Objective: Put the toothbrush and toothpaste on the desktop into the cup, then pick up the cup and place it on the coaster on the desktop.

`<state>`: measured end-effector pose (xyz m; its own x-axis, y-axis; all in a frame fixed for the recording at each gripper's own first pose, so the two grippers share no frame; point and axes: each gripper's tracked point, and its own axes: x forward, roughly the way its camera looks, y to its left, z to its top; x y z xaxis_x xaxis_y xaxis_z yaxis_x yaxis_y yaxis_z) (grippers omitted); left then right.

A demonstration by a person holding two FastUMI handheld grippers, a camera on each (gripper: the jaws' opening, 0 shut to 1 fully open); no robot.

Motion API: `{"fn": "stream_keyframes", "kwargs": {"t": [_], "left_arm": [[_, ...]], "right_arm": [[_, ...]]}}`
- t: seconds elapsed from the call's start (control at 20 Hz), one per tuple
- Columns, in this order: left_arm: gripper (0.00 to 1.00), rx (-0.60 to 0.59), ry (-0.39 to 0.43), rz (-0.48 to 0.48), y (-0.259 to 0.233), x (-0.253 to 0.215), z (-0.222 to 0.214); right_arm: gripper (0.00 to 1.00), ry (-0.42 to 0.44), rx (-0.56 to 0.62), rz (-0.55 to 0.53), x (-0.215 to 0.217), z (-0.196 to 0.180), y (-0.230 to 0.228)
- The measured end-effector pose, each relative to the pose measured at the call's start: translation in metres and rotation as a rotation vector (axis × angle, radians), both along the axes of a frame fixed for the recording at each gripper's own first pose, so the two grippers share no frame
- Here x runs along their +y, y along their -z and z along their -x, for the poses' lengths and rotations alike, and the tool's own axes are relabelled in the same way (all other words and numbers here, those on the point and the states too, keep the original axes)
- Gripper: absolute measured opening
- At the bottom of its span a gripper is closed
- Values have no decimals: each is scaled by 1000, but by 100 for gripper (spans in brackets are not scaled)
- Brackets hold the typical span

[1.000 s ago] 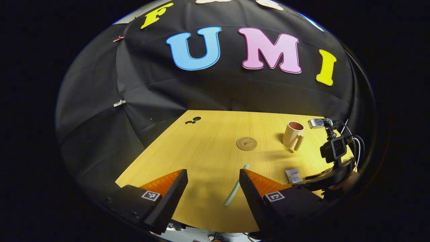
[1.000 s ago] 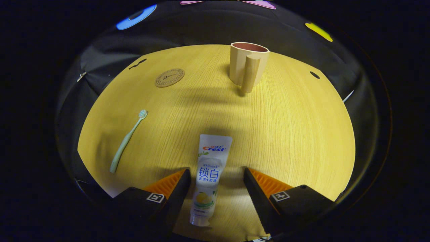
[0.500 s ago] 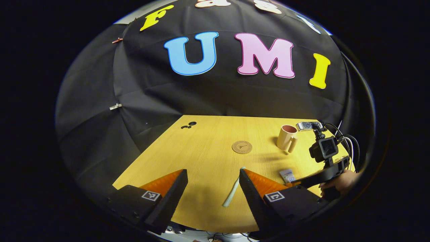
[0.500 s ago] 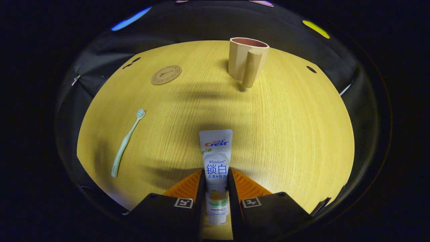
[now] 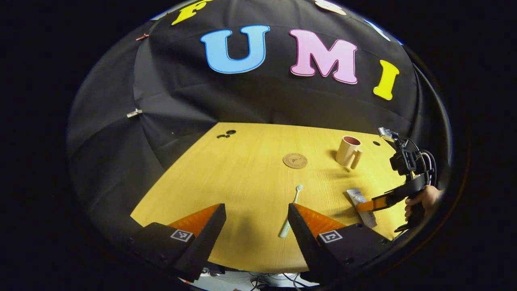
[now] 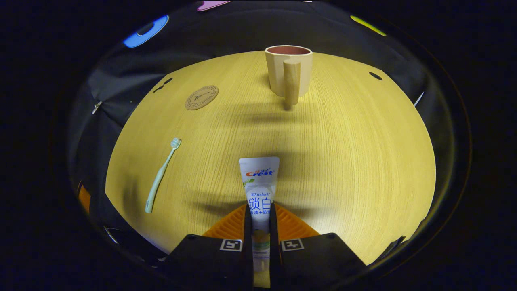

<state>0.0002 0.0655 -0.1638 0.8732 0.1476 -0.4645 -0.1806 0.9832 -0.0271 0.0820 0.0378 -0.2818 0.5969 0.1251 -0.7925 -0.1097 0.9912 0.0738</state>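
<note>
The right tool (image 6: 258,226) pinches the white toothpaste tube (image 6: 259,190), first step underway. Left tool (image 5: 256,220) spread beside the pale green toothbrush (image 5: 291,210). Next likely: carry the tube to the beige handled cup (image 6: 287,70) near the tabletop's (image 6: 343,141) far edge.

We see a yellow table (image 6: 343,161) with fine wood grain. The cup (image 6: 288,68) is beige outside and reddish-brown inside. The toothbrush (image 6: 161,174) is pale green, the coaster (image 6: 201,97) brown, and the toothpaste (image 6: 258,186) white with blue print.
</note>
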Motion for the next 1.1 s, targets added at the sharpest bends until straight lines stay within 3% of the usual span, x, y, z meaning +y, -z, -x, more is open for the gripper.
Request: {"fn": "stream_keyframes", "kwargs": {"t": [0.2,0.45,0.65,1.05,1.1], "left_arm": [[98,51,102,-12,20,-10,-25],[98,159,182,49,55,-36,-55],[92,237,249,63,82,-57,-82],[84,418,269,6,129,-61,-111],[77,438,257,3,134,-58,-111]], "right_arm": [[19,8,-34,-42,-14,13,-25],[19,41,-76,-51,-46,14,-50],[19,68,-91,-86,-59,16,-63],[19,91,-82,-90,-60,15,-55],[20,87,-77,-79,-61,15,-54]]}}
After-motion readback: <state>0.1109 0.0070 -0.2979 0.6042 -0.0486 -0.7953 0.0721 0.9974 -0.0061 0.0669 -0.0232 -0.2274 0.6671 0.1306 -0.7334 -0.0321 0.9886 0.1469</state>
